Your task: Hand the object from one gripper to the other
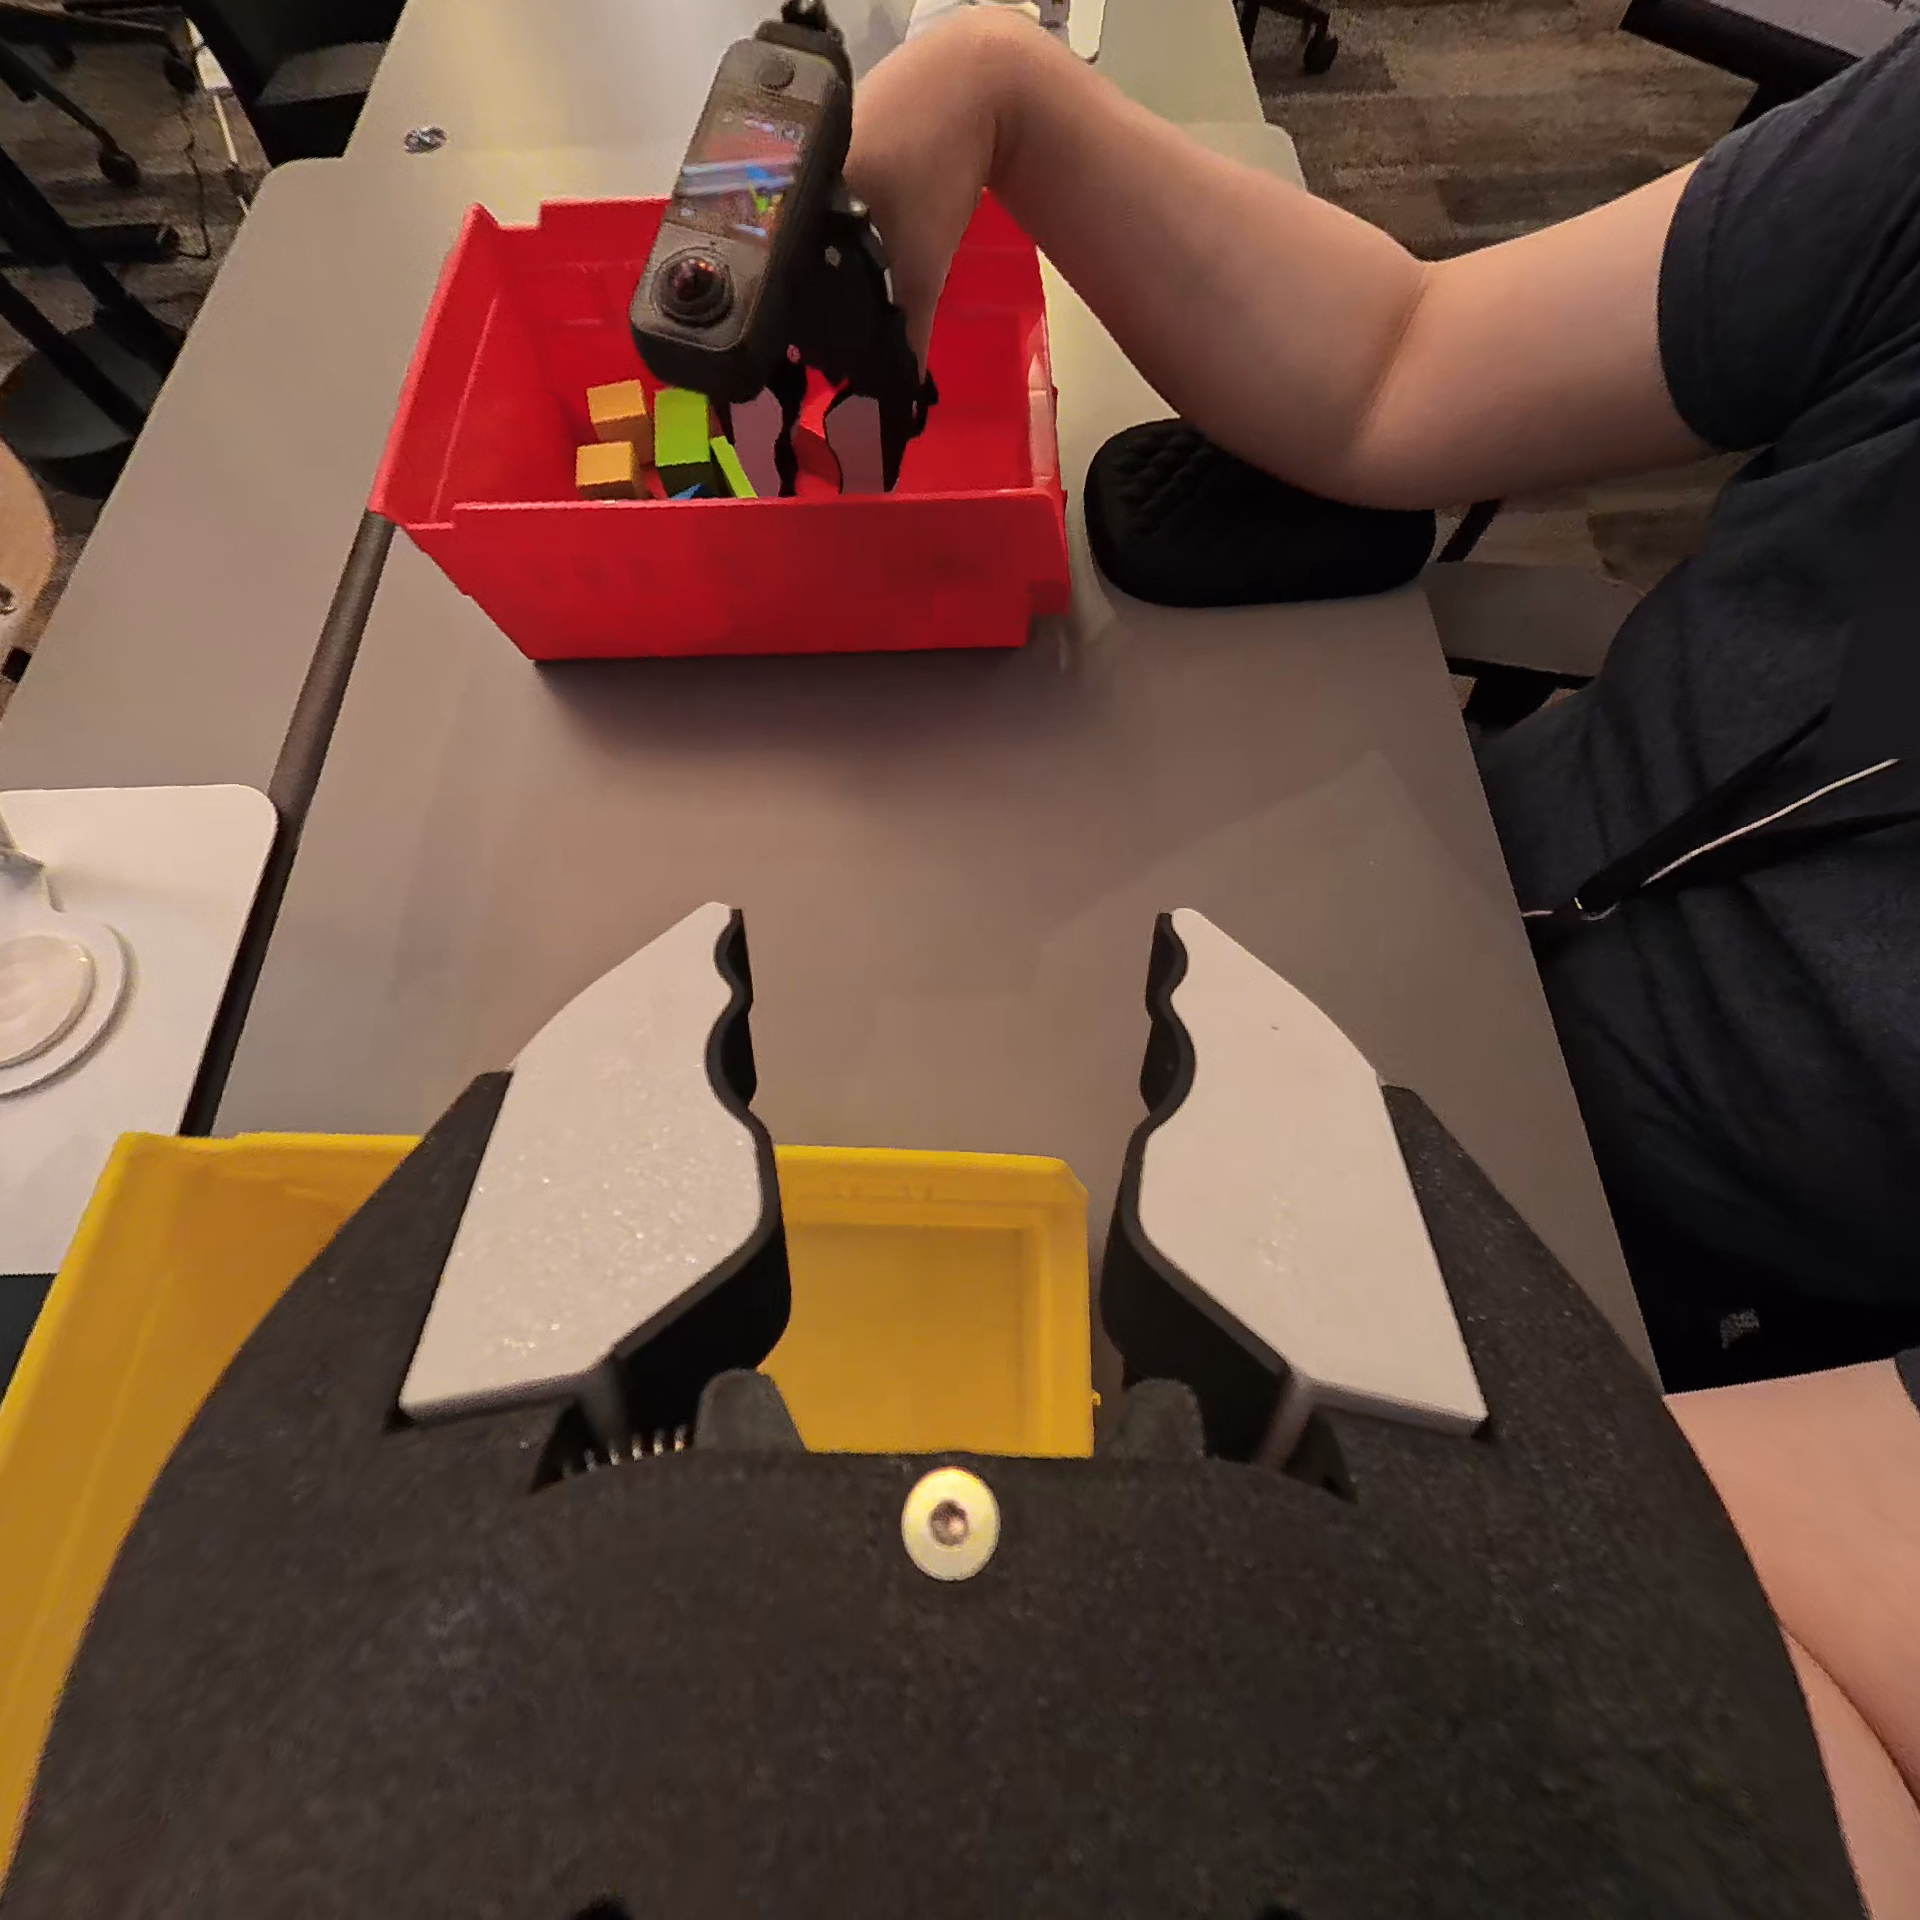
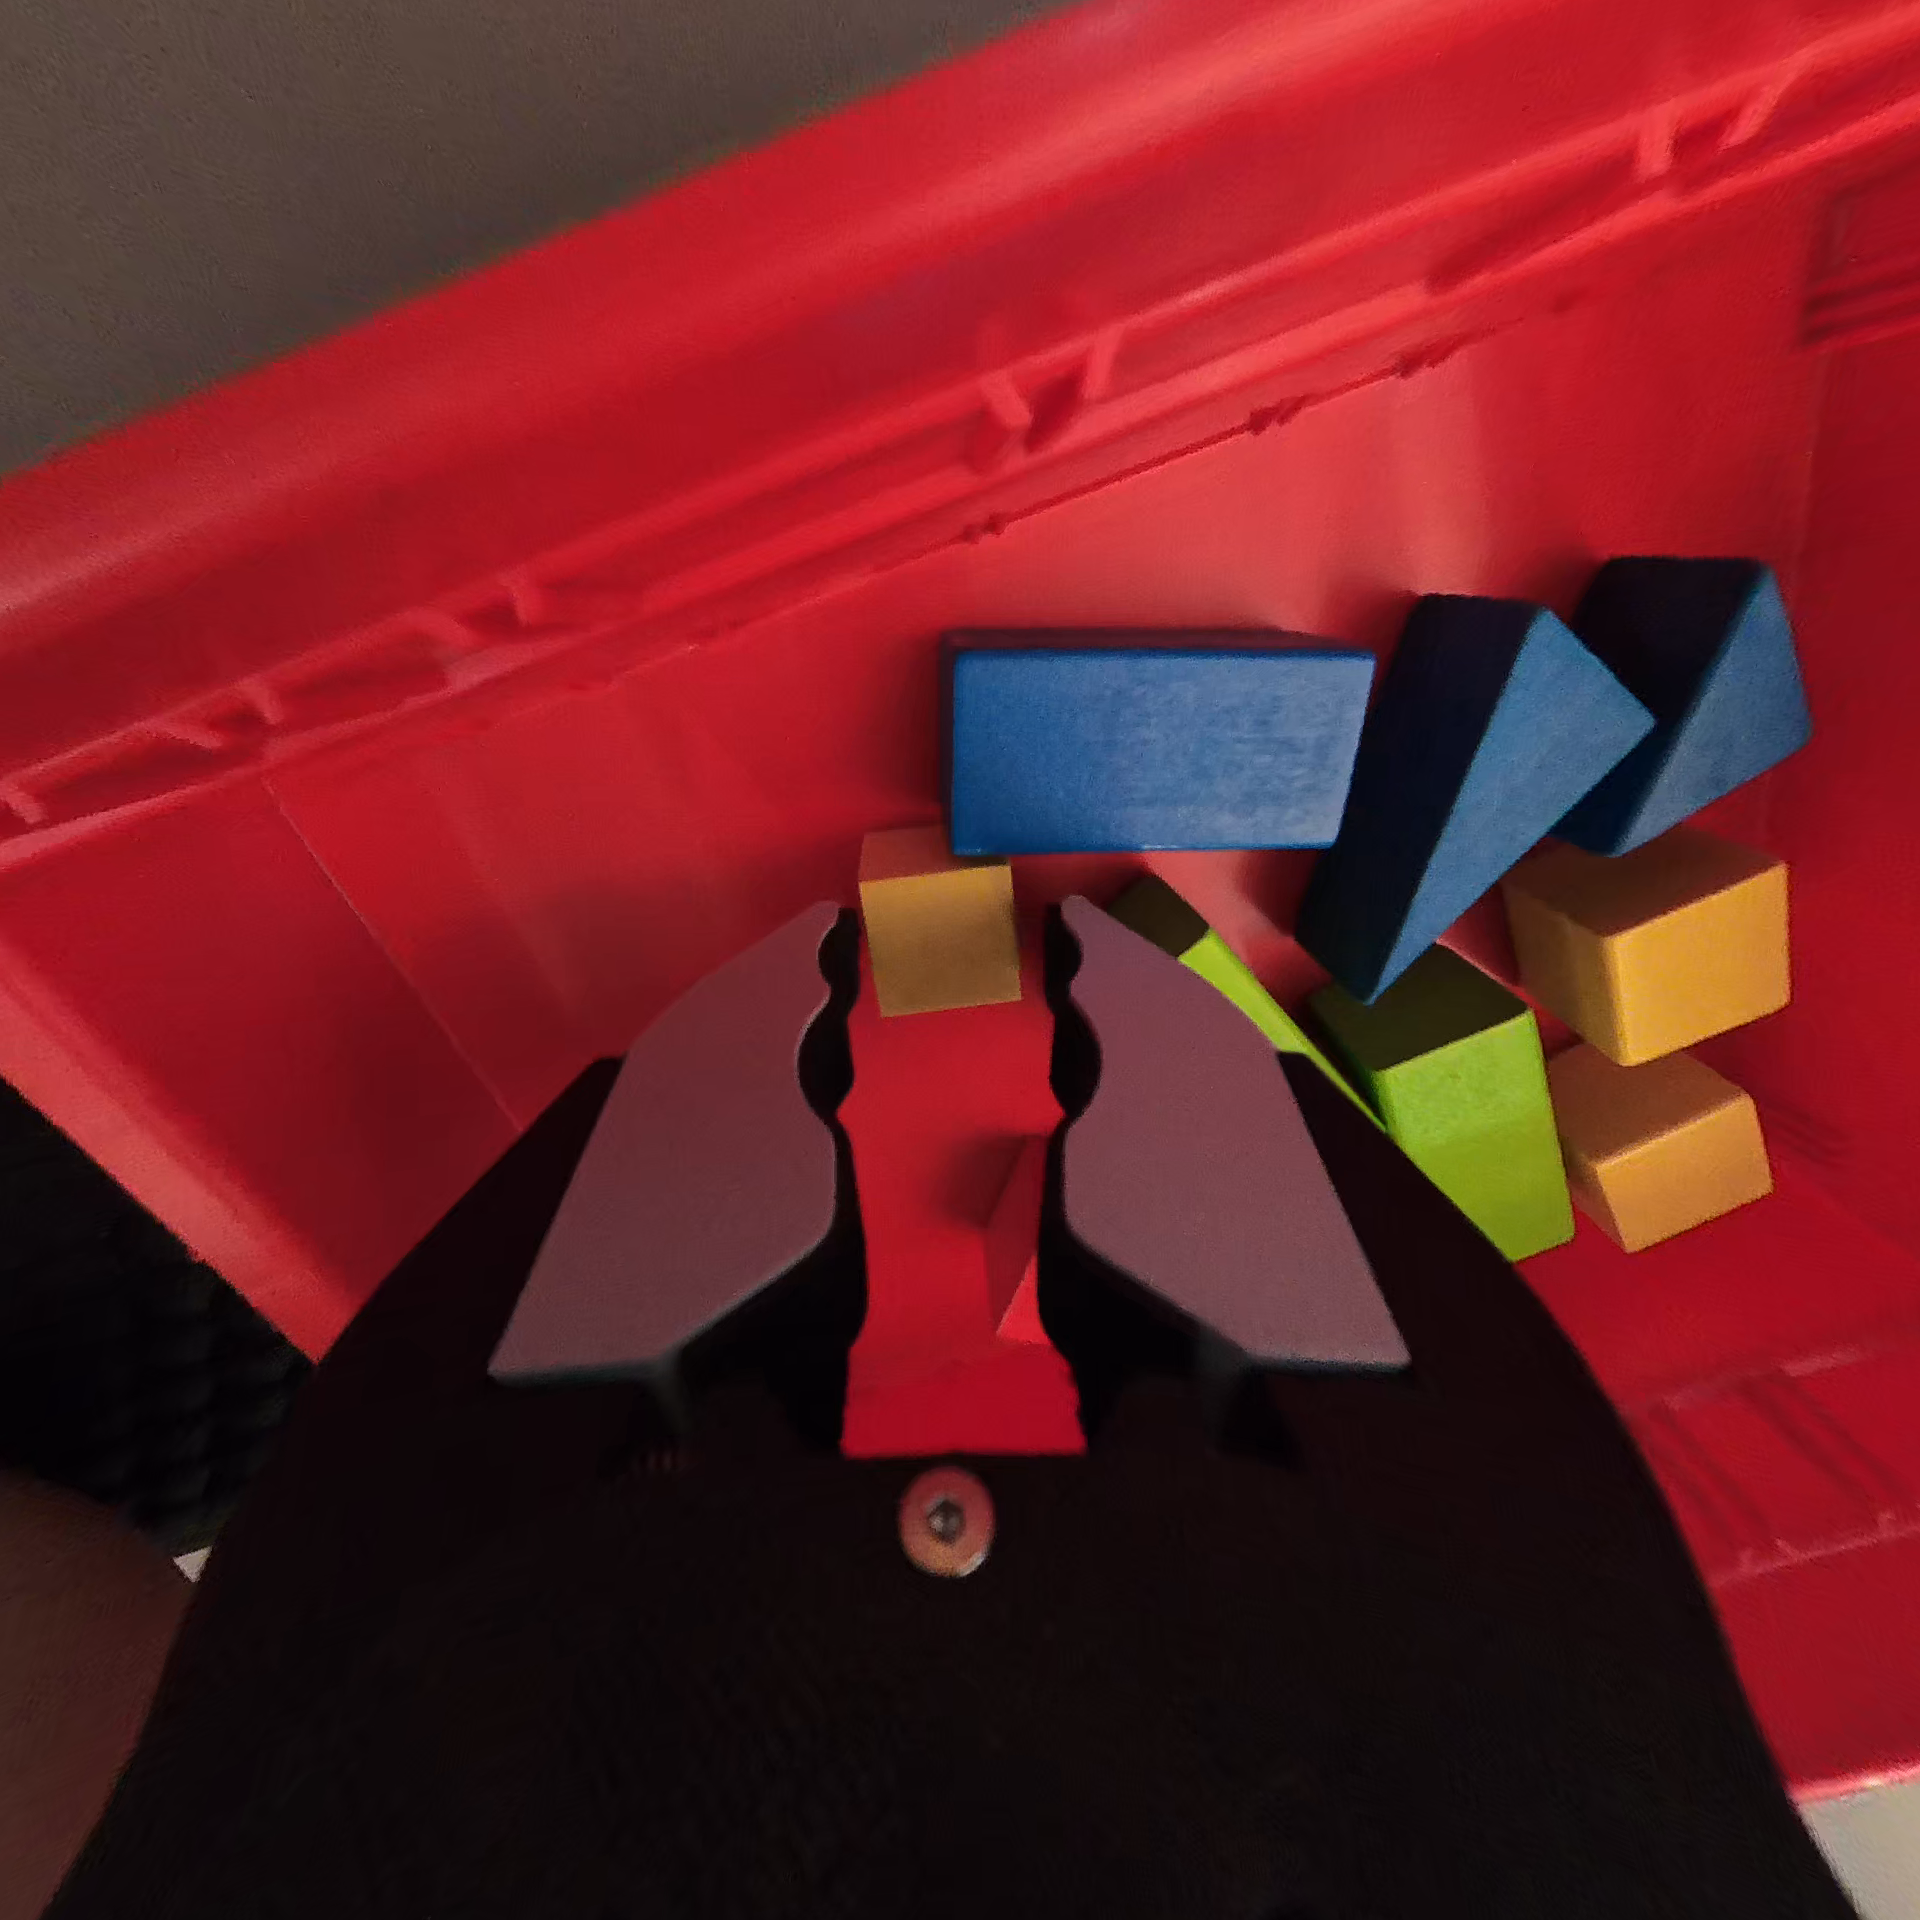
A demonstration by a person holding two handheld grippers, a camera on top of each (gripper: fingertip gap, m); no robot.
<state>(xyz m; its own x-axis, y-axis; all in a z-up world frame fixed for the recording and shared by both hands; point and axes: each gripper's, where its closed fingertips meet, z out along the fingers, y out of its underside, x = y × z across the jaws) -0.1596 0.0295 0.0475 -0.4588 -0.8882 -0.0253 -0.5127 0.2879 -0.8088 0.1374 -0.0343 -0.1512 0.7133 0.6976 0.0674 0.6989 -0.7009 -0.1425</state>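
While the right claw (image 2: 948, 930) dips into the red bin (image 1: 727, 582), partly spread around an orange cube (image 2: 940, 925) and seemingly not yet gripping, the left claw (image 1: 948, 920) waits wide over the yellow bin (image 1: 208, 1247), ready to receive.

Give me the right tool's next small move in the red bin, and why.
Probably ease forward so the fingers straddle the orange cube, then close. The right tool is open and empty inside the red bin, with that cube just past its fingertips and roughly in line with the gap. The left tool is open and empty over the yellow bin.
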